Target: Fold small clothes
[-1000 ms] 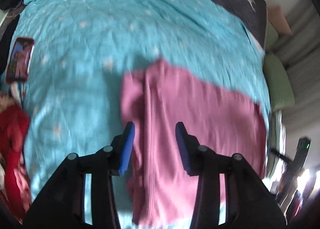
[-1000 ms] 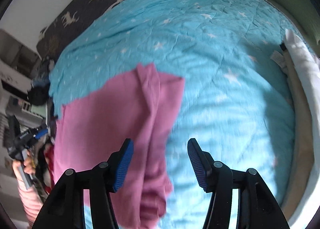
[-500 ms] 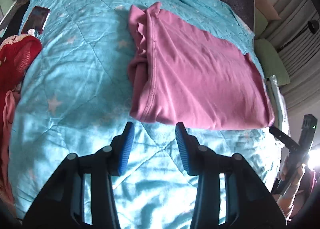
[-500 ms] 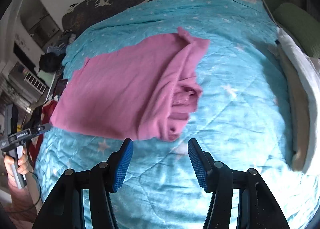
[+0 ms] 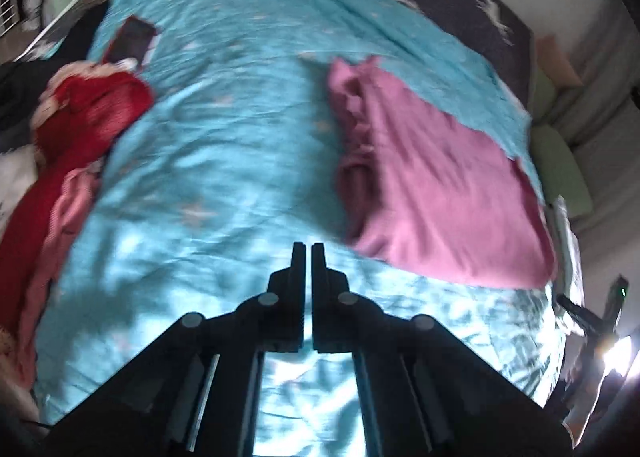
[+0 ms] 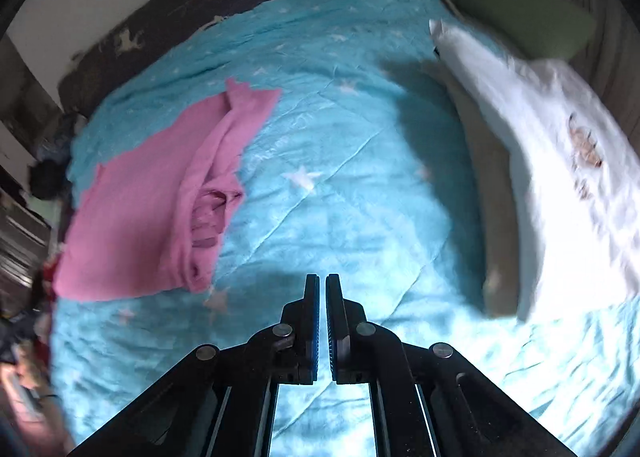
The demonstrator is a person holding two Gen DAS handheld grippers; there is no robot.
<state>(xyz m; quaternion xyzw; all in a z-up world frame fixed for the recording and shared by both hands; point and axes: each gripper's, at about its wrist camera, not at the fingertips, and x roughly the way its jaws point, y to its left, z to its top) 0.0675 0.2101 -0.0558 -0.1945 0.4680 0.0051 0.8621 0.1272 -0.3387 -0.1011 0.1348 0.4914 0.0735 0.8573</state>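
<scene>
A folded pink garment [image 5: 436,185] lies flat on the turquoise star-print quilt [image 5: 224,161], toward the quilt's right side as the left wrist view shows it, with its bunched, layered edge facing the quilt's middle and its smooth folded body reaching toward the right edge. In the right wrist view the same pink garment [image 6: 160,201] sits toward the quilt's left side, its rumpled open layers turned toward the centre of the turquoise star-print quilt [image 6: 360,185]. The left gripper [image 5: 307,247] hovers over bare quilt near the near edge, its two fingers drawn together with only a thin slit between them and nothing held; the garment's near corner lies just beside it to the right, not touching. The right gripper [image 6: 322,279] is likewise closed to a narrow slit on nothing, above bare quilt, apart from the garment. At the quilt's left edge lies a red knitted garment [image 5: 76,137], and just beyond it a phone [image 5: 132,42]. Along the right edge rests a white pillow [image 6: 556,161], with a green cushion [image 6: 528,13] past the far right corner. No containers are visible.
</scene>
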